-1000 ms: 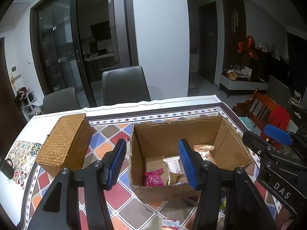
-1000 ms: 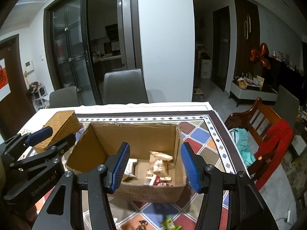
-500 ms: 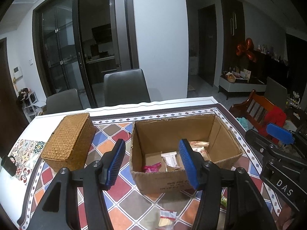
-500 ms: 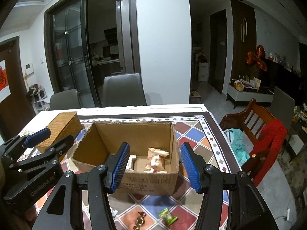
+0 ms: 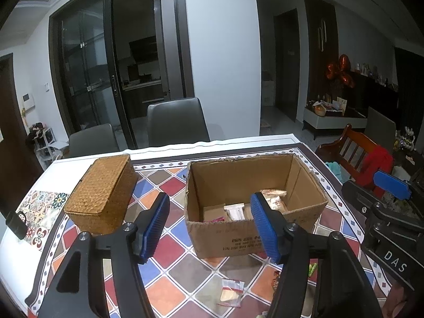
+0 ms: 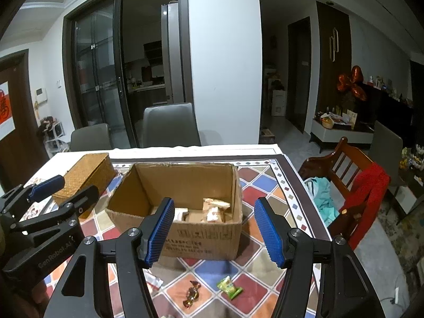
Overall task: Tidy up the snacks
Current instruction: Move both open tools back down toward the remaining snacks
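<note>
While spread over the frame's lower half, bench (image 5: 185,273) under a tiled-pattern cloth. Mid-frame, open cardboard box (image 5: 254,206) holding a few snack packets (image 5: 273,198). Left of it, closed wicker box (image 5: 102,190). Bottom foreground, left tool (image 5: 210,228) with blue pads spread wide, pinching nothing; right tool (image 6: 214,232) likewise spread, empty. Low centre, loose on bench before the box: clear packet (image 5: 230,290), green candy (image 6: 229,287), brown candy (image 6: 191,292).

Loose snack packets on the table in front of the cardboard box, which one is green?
The small green packet, rightmost of the loose ones; the twisted brown-gold candy and red-white sachet lie left of it.
</note>
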The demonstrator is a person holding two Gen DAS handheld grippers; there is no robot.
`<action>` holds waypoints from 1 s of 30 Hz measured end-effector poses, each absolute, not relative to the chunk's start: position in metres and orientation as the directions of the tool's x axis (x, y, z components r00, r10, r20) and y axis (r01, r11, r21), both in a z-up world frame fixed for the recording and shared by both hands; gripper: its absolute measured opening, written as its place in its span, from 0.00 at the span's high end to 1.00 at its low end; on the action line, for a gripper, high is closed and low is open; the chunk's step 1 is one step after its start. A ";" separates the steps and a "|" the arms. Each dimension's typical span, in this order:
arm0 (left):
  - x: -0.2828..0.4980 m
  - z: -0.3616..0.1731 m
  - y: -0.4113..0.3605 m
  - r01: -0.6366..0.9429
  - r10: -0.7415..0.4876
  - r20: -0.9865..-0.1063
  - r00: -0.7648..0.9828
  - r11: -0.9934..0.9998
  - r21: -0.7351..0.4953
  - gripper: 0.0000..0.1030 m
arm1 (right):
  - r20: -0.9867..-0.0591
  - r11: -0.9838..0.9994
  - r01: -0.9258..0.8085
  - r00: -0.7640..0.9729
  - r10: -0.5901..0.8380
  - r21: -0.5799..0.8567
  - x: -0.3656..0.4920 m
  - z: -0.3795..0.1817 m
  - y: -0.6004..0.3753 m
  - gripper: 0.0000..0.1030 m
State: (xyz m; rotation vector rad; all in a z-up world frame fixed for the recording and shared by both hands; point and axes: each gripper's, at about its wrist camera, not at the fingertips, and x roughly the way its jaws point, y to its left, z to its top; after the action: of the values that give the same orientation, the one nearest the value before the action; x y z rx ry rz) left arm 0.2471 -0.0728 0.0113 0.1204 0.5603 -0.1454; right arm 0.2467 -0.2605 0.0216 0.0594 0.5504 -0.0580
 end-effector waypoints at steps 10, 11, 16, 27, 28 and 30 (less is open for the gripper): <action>0.226 0.005 -0.062 0.155 -0.086 -0.541 0.837 0.984 0.083 0.33 | -0.526 0.998 0.062 0.850 -0.038 0.028 0.224 0.016 -0.251 0.38; 0.223 0.004 -0.062 0.154 -0.084 -0.541 0.836 0.984 0.085 0.33 | -0.527 0.998 0.061 0.849 -0.037 0.028 0.222 0.015 -0.250 0.38; 0.214 0.000 -0.059 0.154 -0.081 -0.547 0.833 0.984 0.089 0.33 | -0.534 0.998 0.061 0.844 -0.038 0.025 0.214 0.009 -0.247 0.38; 0.201 -0.017 -0.055 0.157 -0.081 -0.564 0.822 0.984 0.089 0.33 | -0.555 0.998 0.063 0.831 -0.048 0.007 0.201 -0.007 -0.245 0.38; 0.200 -0.018 -0.055 0.158 -0.081 -0.566 0.821 0.983 0.089 0.33 | -0.556 0.998 0.063 0.830 -0.049 0.006 0.200 -0.009 -0.244 0.38; 0.199 -0.021 -0.055 0.160 -0.080 -0.571 0.817 0.983 0.091 0.33 | -0.561 0.998 0.062 0.827 -0.048 0.007 0.198 -0.012 -0.245 0.38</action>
State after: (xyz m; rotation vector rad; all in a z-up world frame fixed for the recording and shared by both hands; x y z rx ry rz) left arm 0.1992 -0.0554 -0.0209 0.1372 0.6013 -0.1282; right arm 0.1981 -0.2453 -0.0124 0.0250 0.5947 -0.0582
